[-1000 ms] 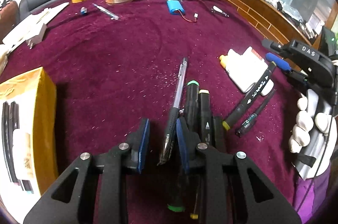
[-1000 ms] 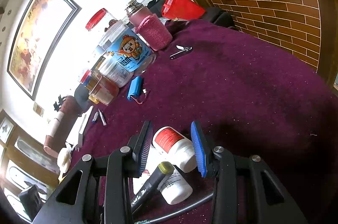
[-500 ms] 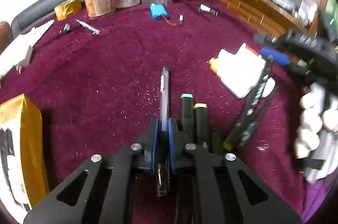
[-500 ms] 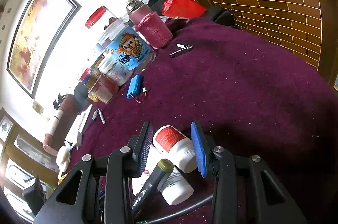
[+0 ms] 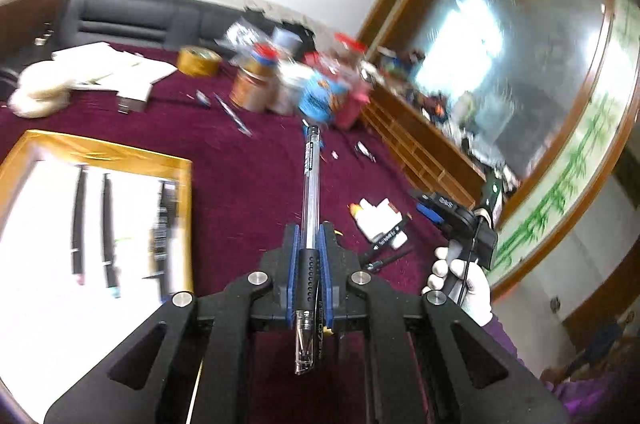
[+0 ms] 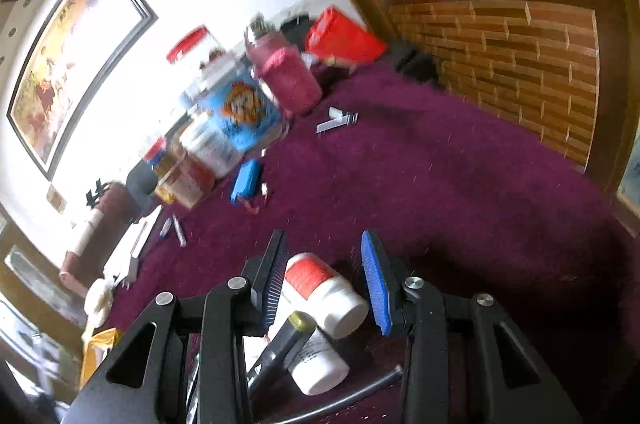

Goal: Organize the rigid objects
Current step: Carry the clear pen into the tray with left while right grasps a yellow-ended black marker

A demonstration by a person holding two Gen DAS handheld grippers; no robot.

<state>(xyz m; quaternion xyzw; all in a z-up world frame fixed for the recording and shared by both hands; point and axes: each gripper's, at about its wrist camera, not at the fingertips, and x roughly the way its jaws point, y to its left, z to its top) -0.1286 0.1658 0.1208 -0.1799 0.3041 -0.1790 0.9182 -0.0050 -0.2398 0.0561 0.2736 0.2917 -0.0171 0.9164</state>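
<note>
Left hand-held gripper [image 5: 308,244] clenched on a clear pen [image 5: 309,192], lifted above the maroon table [image 5: 248,184], barrel pointing straight ahead. Ahead-left, a yellow box [image 5: 100,152] with dark pens inside. Right hand-held gripper [image 6: 326,276] released, straddling a white bottle [image 6: 324,288] lying on the table.

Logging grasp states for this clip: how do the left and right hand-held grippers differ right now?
The left hand-held gripper is shut on a clear pen; the right hand-held gripper is open, holding nothing. The left one is raised above the maroon cloth; the right sits low, straddling a white bottle. Both have blue pads on black fingers.
</note>
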